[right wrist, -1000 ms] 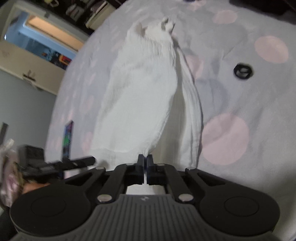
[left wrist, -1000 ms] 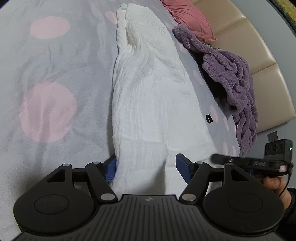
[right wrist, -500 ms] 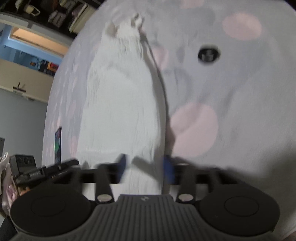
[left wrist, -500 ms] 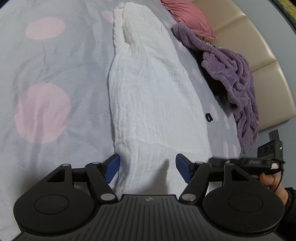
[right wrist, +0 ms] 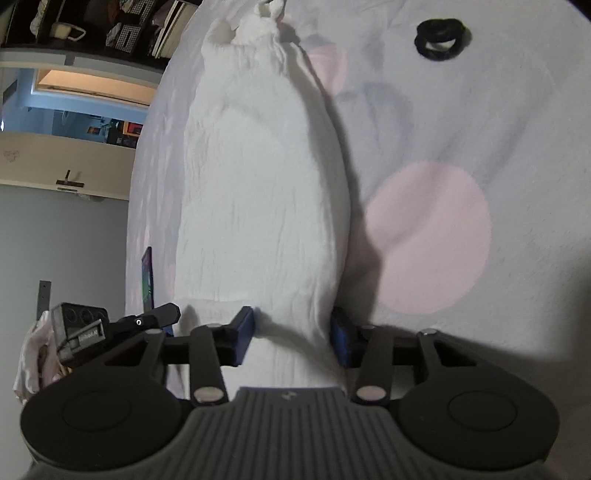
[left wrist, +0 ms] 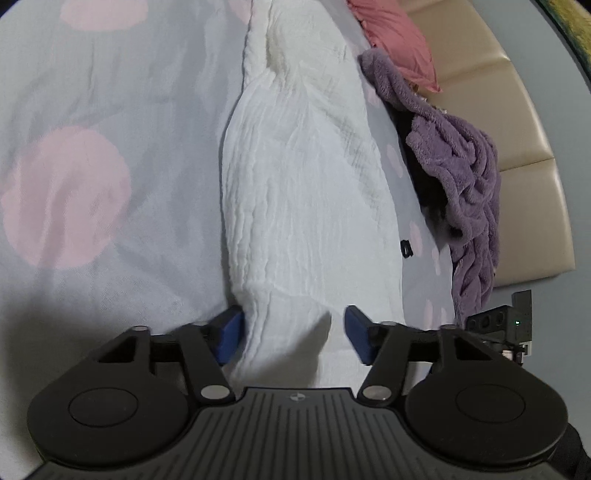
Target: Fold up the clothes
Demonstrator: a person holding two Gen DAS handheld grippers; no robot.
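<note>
Straddling the near end of the white garment (left wrist: 303, 192) on the bed (left wrist: 110, 110), both my grippers (left (left wrist: 293, 334), right (right wrist: 291, 334)) stand with fingers spread wide, gripping nothing. It looks already doubled lengthwise, though I can't be sure; a fold across its length would need both near corners pinched.

I see a grey bedspread (left wrist: 110, 110) with pink dots, a purple fleece blanket (left wrist: 465, 177) heaped at its right edge, a pink pillow (left wrist: 395, 33) beyond, a beige padded headboard (left wrist: 517, 122), and a black hair tie (right wrist: 441, 38) far right.
</note>
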